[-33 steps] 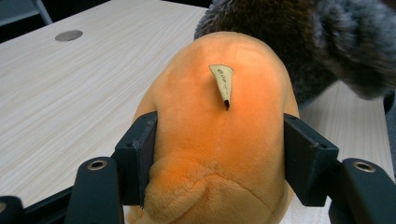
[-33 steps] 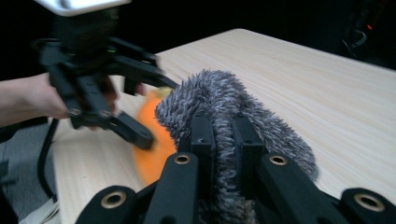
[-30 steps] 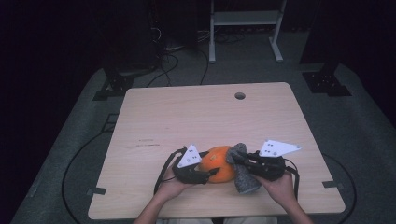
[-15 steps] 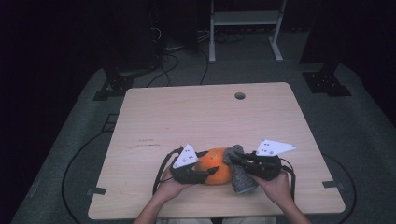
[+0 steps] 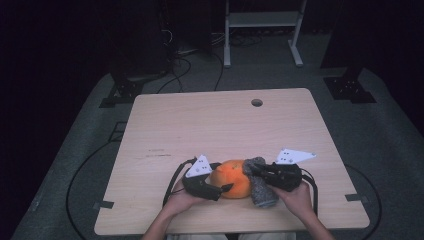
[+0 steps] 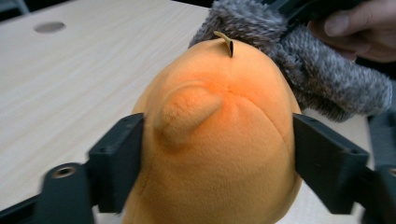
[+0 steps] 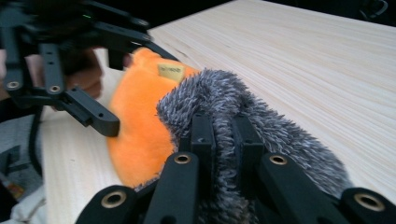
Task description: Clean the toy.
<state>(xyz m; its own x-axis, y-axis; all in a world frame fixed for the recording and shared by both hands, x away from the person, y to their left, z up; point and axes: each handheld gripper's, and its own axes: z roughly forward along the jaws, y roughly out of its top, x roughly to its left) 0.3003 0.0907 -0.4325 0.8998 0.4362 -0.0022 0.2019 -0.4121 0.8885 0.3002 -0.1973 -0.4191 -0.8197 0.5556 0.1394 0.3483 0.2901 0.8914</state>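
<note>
I see the orange plush toy lying on the wooden table near its front edge, right between my two tools, with its grey furry part spread out on the right side of it. My left gripper reaches in from the left, and its jaws have just been opening; in the left gripper view the orange plush toy sits between the two black jaws, which stand part-way apart along its sides, and I cannot tell whether the pads press on the cloth or merely touch it. A small ear-like bump and a short tan tag stand out on the toy there, and the grey furry part lies just behind it. My right gripper comes in from the right and is pinched tight on the grey furry part; in the right gripper view the two jaws stand close together with the fur bunched between and around them. The left gripper shows across the toy in that view, its jaws on either side of the orange body. Both hands rest low at the table's front edge
</note>
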